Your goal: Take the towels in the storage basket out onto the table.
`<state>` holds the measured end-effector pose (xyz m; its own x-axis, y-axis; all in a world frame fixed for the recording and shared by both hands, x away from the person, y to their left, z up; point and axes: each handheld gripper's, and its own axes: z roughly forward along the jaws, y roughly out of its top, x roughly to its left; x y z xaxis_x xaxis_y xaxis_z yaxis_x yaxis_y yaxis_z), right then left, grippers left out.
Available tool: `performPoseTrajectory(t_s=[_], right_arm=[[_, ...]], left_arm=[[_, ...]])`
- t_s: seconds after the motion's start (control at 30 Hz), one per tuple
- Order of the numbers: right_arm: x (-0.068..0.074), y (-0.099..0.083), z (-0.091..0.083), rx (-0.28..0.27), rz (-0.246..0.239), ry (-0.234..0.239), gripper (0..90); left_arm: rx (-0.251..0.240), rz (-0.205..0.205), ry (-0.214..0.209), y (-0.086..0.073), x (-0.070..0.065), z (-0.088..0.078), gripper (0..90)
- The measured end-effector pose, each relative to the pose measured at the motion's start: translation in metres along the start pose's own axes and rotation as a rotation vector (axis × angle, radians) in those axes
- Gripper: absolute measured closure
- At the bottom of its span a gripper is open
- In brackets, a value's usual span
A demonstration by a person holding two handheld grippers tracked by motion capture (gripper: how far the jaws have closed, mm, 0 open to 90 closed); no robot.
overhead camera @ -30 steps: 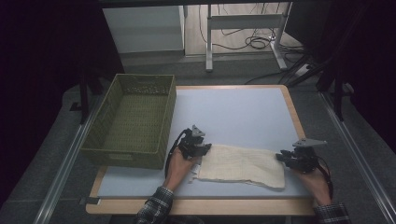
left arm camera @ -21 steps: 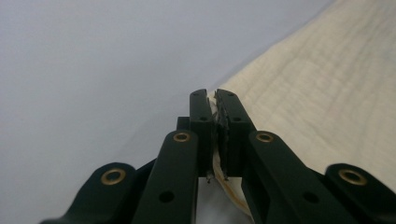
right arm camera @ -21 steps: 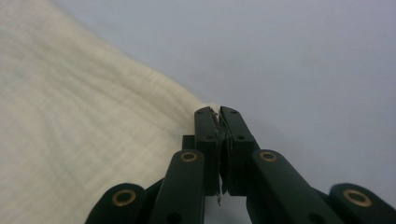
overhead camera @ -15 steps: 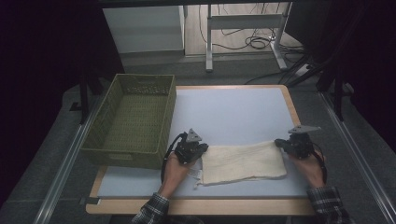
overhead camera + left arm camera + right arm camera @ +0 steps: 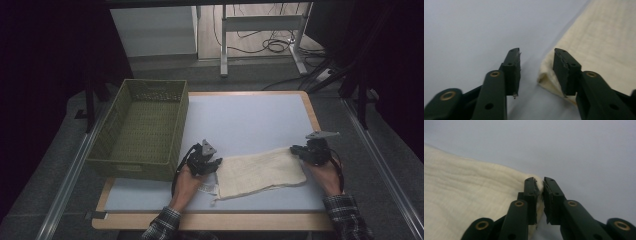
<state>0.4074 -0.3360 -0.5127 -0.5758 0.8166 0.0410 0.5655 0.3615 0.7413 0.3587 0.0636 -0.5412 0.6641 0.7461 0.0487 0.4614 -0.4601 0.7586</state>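
basket (image 5: 140,130) at table's (image 5: 260,115) left edge, cloth (image 5: 262,170) right of it, near front edge

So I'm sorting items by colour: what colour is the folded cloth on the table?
Cream, plain with a fine weave; the cloth shows best in the right gripper view.

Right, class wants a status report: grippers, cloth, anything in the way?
Left gripper open, jaws just opened off cloth corner. Right gripper pinching far corner. Basket beside it, nothing blocking.
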Motion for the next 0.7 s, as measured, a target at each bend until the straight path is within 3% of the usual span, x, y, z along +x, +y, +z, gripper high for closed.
performPoseTrajectory(t_s=[0.13, 0.23, 0.37, 0.7], right_arm=[[-0.002, -0.008, -0.012, -0.009, 0.011, -0.005, 72.9], [-0.001, -0.014, -0.018, -0.009, 0.018, -0.003, 68.3], [0.004, -0.021, -0.025, -0.006, 0.017, 0.019, 61.7], [0.027, -0.032, -0.038, -0.020, 0.010, 0.076, 47.5]], left_arm=[[0.007, -0.053, -0.006, 0.000, 0.004, 0.002, 46.2], [0.026, -0.114, -0.037, 0.000, 0.013, 0.003, 38.5], [0.026, -0.110, -0.018, 0.000, 0.011, 0.004, 35.0], [0.027, -0.121, -0.021, -0.001, 0.012, 0.004, 32.6]])
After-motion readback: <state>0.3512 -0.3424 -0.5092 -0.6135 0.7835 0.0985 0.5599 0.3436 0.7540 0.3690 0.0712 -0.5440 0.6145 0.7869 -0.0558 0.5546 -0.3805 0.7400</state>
